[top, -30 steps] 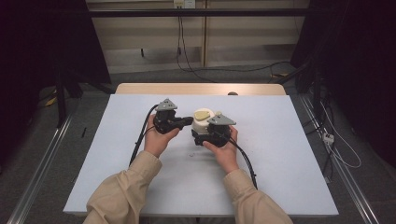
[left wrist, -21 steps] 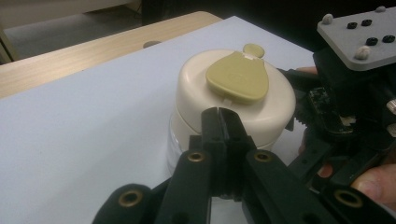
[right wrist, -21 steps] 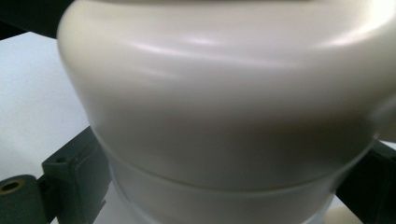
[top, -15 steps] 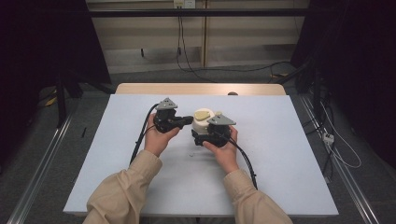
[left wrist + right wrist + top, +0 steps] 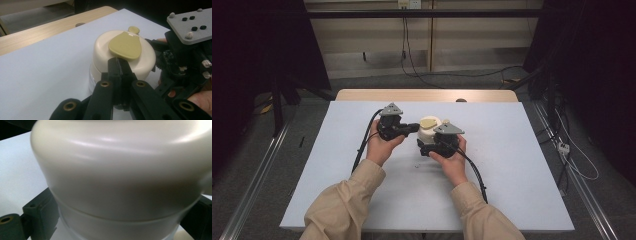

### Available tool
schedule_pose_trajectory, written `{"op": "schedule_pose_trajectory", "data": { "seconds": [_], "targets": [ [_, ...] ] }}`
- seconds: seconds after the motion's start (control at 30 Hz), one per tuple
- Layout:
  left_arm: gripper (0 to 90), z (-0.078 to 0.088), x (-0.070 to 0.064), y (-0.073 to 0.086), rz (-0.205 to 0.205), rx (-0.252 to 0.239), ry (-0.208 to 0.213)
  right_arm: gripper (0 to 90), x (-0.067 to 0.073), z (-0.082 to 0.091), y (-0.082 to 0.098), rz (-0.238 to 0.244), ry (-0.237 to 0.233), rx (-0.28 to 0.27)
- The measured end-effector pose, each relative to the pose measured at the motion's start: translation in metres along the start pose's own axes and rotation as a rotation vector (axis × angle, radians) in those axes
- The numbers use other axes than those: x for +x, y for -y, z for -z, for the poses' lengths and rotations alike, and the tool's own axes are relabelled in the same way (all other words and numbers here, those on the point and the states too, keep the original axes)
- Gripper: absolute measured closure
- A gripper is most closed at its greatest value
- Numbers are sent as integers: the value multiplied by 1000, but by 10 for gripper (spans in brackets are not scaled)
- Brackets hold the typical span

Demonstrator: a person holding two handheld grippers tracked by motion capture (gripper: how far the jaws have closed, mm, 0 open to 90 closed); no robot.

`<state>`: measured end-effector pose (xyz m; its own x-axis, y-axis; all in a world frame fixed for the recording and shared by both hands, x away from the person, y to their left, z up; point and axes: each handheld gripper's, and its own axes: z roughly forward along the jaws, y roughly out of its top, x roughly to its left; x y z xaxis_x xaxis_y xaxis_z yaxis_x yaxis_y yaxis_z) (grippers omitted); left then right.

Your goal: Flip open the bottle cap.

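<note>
The cream container point(image 5: 428, 131), round and smooth with a domed lid and an olive teardrop tab point(image 5: 125, 45), stood at centre frame on the matte white table point(image 5: 522, 165). The right gripper point(image 5: 436, 146) clasped its body between both black jaws. The left gripper point(image 5: 120, 65), jaws pressed together, met the tab's edge.

Lab test bay: dark curtains point(image 5: 257, 45), floor rails point(image 5: 252, 190), cables point(image 5: 452, 75).

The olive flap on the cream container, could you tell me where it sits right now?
The olive flap lies on top of the cream container, mid-table in the high view, between the left gripper and right gripper.
</note>
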<state>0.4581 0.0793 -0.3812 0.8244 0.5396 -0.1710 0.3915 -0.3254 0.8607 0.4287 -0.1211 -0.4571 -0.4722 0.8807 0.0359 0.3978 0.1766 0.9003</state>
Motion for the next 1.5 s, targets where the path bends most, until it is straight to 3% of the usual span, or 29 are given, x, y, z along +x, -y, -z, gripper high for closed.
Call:
{"op": "schedule_pose_trajectory", "data": {
  "seconds": [1.5],
  "targets": [
    [900, -1, -4, -13, -21, 3, 0, 51, 0, -1, 1, 5, 5, 1]
  ]
}}
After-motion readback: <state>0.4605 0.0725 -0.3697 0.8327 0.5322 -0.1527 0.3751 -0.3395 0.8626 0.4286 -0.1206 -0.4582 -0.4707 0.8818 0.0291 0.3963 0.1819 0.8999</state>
